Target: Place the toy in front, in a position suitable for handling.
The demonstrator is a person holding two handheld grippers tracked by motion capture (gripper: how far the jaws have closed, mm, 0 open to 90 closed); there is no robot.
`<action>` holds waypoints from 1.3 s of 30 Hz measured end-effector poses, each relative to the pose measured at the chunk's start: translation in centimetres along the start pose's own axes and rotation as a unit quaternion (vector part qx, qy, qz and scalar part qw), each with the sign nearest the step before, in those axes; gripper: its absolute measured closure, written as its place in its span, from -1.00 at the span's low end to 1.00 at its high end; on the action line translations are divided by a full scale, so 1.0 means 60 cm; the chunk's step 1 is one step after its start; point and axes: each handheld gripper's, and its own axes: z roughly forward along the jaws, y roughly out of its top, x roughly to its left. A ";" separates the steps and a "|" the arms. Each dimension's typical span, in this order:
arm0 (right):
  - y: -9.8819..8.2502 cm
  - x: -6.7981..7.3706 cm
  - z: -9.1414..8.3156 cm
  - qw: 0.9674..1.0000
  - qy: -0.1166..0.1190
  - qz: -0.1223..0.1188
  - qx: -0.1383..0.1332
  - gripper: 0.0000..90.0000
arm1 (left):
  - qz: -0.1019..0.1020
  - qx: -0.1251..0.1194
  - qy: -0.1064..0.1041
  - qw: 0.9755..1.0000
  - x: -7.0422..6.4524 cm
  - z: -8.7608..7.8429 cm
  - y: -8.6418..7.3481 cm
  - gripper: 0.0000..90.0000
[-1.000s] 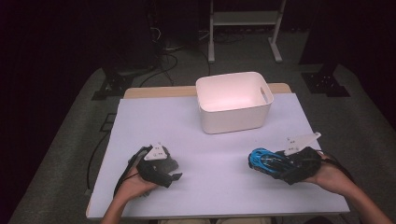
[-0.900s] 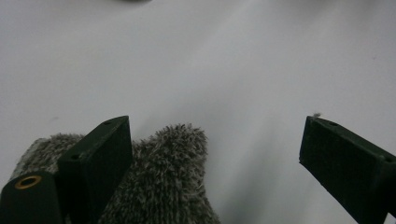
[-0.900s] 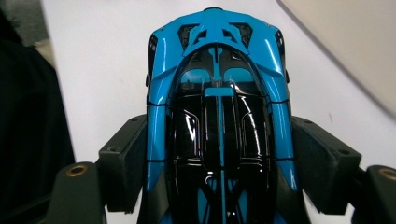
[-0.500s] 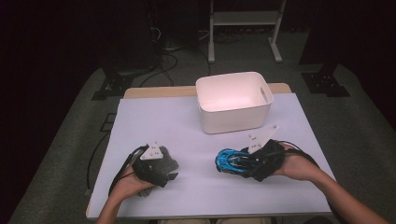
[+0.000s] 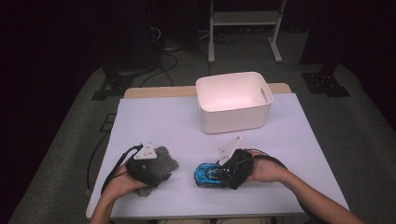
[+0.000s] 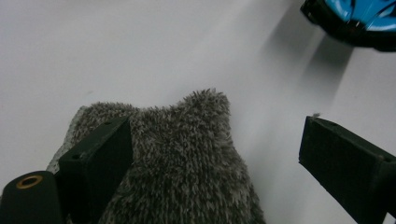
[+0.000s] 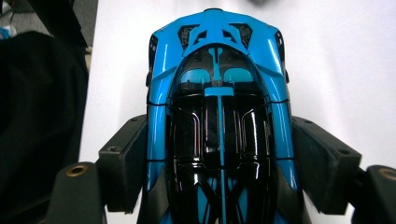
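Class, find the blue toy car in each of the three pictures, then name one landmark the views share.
High view: blue toy car low centre, at the right gripper.
Left gripper view: top right corner.
Right gripper view: centre, between the jaws.
Shared landmark: the white tabletop.

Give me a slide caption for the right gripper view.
Right tool clamps a blue toy car by its sides over the white table.

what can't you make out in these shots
- Car: its rear runs off the bottom edge of the right gripper view; in the high view the right gripper covers part of it.
- Cloth: near end cut by the left gripper view's bottom edge.
- Bin: front wall hides its floor, high view.
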 end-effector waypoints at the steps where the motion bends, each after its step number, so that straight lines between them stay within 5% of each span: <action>1: -0.001 0.001 0.007 1.000 0.000 0.000 0.004 -0.44 | 0.001 0.003 -0.001 1.000 0.000 0.001 -0.001 -0.80; 13: -0.025 -0.001 0.062 1.000 0.013 -0.010 0.019 -0.44 | 0.022 0.037 0.006 0.999 -0.003 0.010 -0.004 -0.60; 21: -0.032 -0.001 0.057 1.000 0.021 0.008 -0.004 -0.52 | 0.026 0.047 0.012 0.998 -0.001 0.016 -0.003 -0.46; 28: -0.050 0.007 0.020 0.998 -0.008 0.031 -0.056 -0.59 | 0.016 0.043 0.003 0.999 0.004 0.018 0.004 -0.41; 37: -0.085 0.016 0.010 0.997 -0.024 0.048 -0.048 -0.59 | 0.039 0.059 -0.003 0.998 0.008 0.035 0.017 -0.41; 39: -0.086 0.016 0.011 0.998 -0.026 0.042 -0.049 -0.59 | 0.043 0.062 -0.008 0.997 0.009 0.038 0.015 -0.28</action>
